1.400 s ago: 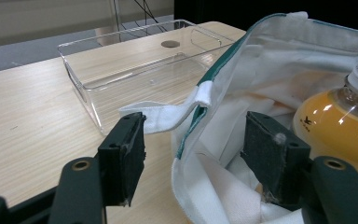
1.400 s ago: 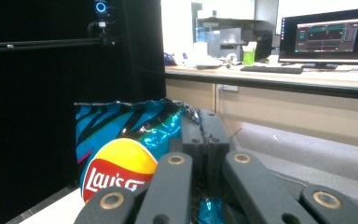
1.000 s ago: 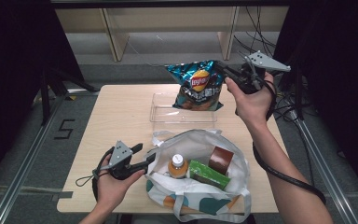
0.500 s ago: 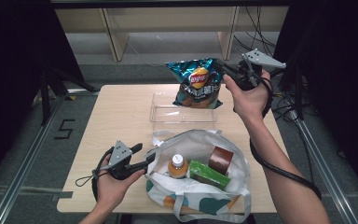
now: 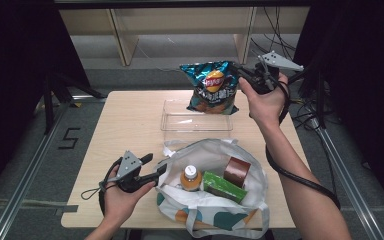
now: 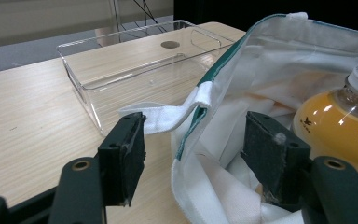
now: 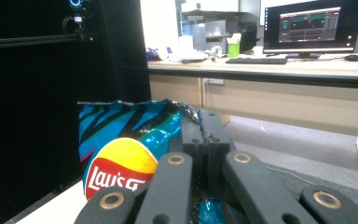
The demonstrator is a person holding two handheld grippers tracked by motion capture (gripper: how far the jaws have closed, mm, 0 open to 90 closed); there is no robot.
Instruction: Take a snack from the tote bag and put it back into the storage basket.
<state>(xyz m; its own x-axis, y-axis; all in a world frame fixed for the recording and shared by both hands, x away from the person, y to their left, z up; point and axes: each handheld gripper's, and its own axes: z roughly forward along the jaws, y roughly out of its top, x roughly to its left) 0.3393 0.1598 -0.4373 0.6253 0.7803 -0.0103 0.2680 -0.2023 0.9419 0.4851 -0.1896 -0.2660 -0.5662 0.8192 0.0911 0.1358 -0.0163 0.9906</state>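
A blue Lay's chips bag [image 5: 212, 87] hangs in the air above the far end of a clear plastic tray [image 5: 197, 122]. My right gripper [image 5: 237, 75] is shut on the bag's top right edge, and the right gripper view shows the jaws [image 7: 200, 130] pinching the foil of the chips bag [image 7: 121, 140]. A white tote bag [image 5: 215, 150] lies open at the table's near edge. It holds an orange drink bottle [image 5: 190, 177], a green box [image 5: 225, 186] and a brown box [image 5: 236, 172]. My left gripper [image 5: 155, 170] stands open at the tote's left rim, with the rim [image 6: 186, 154] loose between its jaws.
The wooden table [image 5: 130, 120] has bare room on its left half. In the left gripper view the clear tray [image 6: 121, 70] lies just beyond the tote's strap, and the bottle [image 6: 340, 121] sits close on the right. Shelving and cables stand behind the table.
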